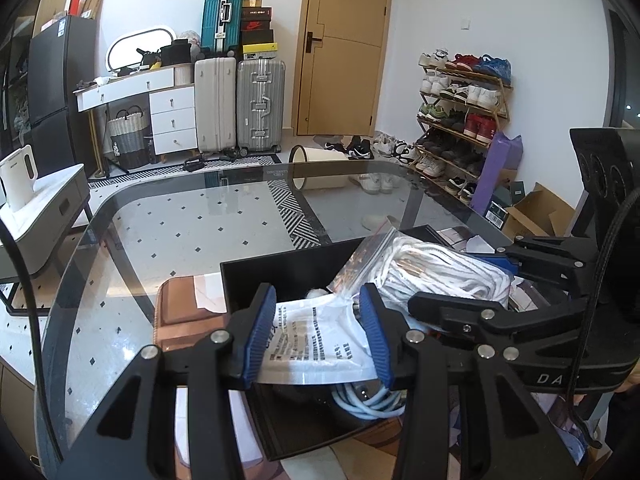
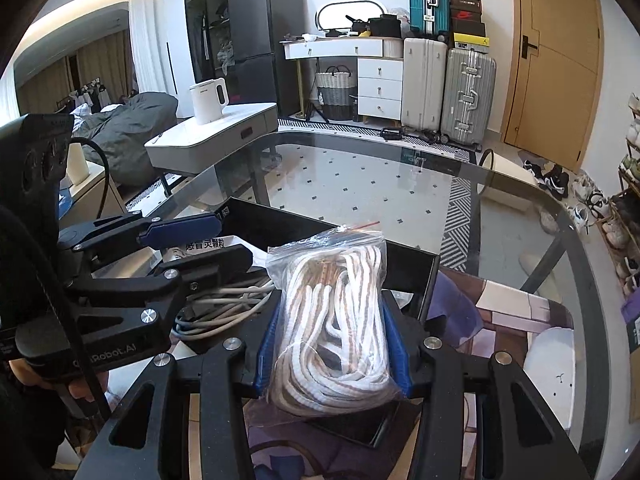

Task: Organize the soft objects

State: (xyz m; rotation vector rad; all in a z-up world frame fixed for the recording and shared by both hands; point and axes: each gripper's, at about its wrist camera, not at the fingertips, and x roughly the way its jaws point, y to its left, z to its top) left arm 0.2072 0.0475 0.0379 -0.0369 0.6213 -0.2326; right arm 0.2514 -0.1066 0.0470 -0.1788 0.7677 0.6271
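My left gripper [image 1: 316, 336] is shut on a white printed plastic packet [image 1: 312, 344] and holds it over the black box [image 1: 280, 276] on the glass table. My right gripper [image 2: 332, 344] is shut on a clear zip bag of white rope [image 2: 336, 320], also over the black box [image 2: 412, 268]. The rope bag [image 1: 432, 272] shows in the left wrist view beside the right gripper [image 1: 500, 280]. The left gripper [image 2: 200, 240] shows at left in the right wrist view. A coiled pale cable [image 2: 224, 308] lies inside the box, also seen below the packet [image 1: 368, 400].
The glass table [image 1: 200, 220] has a rounded far edge. A printed mat [image 2: 500, 312] lies under the box. A white side table with a kettle [image 2: 208, 100] stands to the left. Suitcases [image 1: 240, 104] and a shoe rack [image 1: 460, 112] line the far walls.
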